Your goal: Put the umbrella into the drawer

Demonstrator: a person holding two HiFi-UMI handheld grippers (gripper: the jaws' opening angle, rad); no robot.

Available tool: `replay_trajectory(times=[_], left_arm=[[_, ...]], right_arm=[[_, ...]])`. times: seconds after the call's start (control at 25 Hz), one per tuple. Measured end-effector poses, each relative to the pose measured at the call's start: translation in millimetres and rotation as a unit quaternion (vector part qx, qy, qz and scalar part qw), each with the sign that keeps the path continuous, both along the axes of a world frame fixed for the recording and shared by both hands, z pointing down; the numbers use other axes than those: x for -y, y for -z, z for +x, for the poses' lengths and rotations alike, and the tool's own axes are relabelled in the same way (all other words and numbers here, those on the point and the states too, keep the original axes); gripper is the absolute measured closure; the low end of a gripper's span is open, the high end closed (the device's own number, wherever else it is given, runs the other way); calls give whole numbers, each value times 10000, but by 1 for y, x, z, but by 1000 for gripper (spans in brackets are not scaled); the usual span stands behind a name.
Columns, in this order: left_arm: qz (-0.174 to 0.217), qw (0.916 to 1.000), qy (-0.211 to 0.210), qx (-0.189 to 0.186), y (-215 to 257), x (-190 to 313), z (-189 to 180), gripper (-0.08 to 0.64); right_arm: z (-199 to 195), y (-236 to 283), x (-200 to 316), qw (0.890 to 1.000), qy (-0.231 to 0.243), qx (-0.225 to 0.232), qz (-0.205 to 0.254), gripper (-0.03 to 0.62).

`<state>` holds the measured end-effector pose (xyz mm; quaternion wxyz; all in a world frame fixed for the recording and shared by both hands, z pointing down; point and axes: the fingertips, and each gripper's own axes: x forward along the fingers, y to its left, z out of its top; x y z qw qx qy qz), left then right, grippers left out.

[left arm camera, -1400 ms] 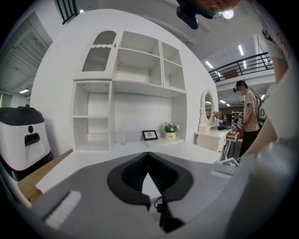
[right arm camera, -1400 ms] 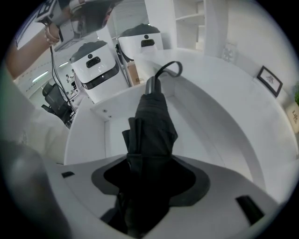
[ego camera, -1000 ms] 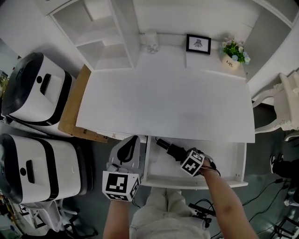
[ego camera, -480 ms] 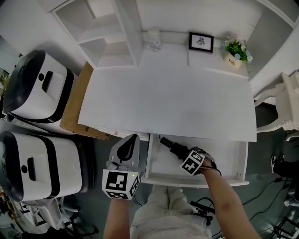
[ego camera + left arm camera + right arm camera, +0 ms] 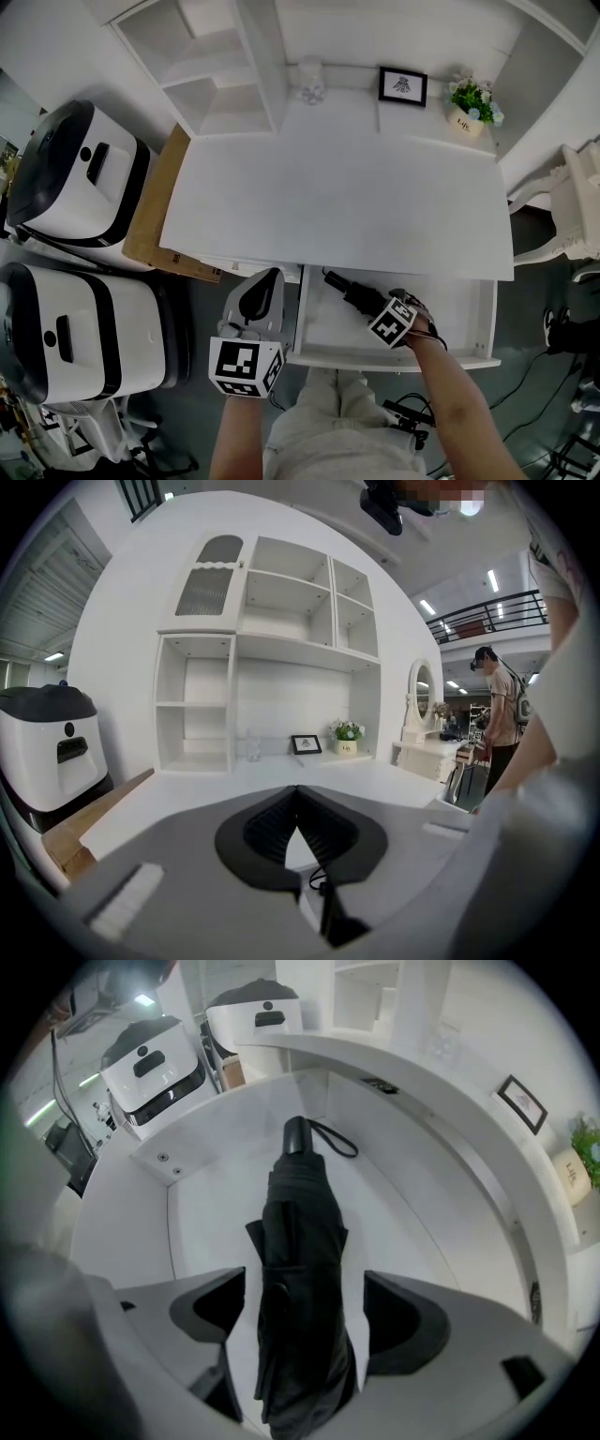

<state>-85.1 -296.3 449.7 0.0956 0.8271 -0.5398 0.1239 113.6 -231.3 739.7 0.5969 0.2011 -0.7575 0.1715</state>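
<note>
1. The right gripper's [image 5: 305, 1283] jaws are being opened; gaps are seen on either side of the folded umbrella [image 5: 298, 1213] between them.
2. The umbrella is seen inside the open drawer [image 5: 211, 1180], its long axis in line with the jaws and its handle end pointed away from them, towards the drawer's back.
3. The left gripper [image 5: 298, 794] is seen clenched on nothing, just left of the drawer.

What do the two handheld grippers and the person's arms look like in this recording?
Both the left gripper and the right gripper have pale grey bodies and black-lined jaws, and each carries a white cube with black square markers. A thin black cord shows under the left jaws. The right jaws are opening, with the umbrella between them. The forearms are bare, with no sleeves, and the trousers are light.
</note>
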Motion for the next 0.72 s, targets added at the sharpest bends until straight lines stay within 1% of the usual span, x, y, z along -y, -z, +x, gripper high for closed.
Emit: replay_trajectory(times=[0.16, 0.48, 0.72], left_arm=[[81, 9999, -49, -44, 7, 2, 3, 552], [370, 9990, -246, -102, 33, 1, 14, 552], [604, 9973, -274, -308, 56, 0, 14, 552]], right_arm=[[4, 9, 1, 9999, -141, -57, 69, 236], [1, 39, 2, 9993, -237, 65, 269, 236], [-5, 69, 6, 9968, -622, 447, 246, 238]])
